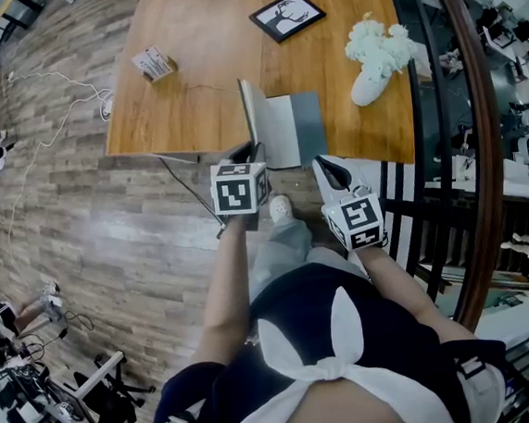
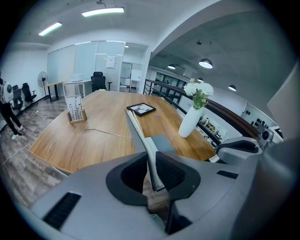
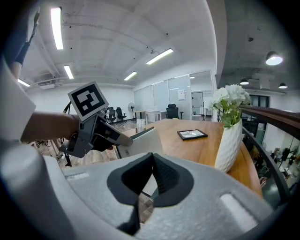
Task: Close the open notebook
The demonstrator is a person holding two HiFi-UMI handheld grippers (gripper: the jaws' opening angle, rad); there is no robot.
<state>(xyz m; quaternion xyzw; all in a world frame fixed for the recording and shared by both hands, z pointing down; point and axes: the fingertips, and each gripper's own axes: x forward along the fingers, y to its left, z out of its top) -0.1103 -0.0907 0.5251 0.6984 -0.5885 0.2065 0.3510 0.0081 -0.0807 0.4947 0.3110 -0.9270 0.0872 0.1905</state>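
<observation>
No legible text; print on desk box (image 1: 154, 64) seemingly too blurred.

We count on single desk (image 1: 191, 27): one notebook (image 1: 280, 130), one framed picture (image 1: 287, 16), one white vase (image 1: 368, 82) with one bunch of flowers (image 1: 377, 42), one card holder (image 1: 154, 64), one thin cable (image 2: 108, 133). We count two tongs, left tongs (image 1: 253, 153) and right tongs (image 1: 330, 168).

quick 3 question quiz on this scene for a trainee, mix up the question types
1. Multiple choice: what sits between the jaws of the left gripper? A a vase; B the raised cover of the notebook; C nothing.
2. True or false: the right gripper is holding a vase.
3. Fill in: the framed picture lies flat on the wooden ___.
Key: 1 B; 2 false; 3 table.
</observation>
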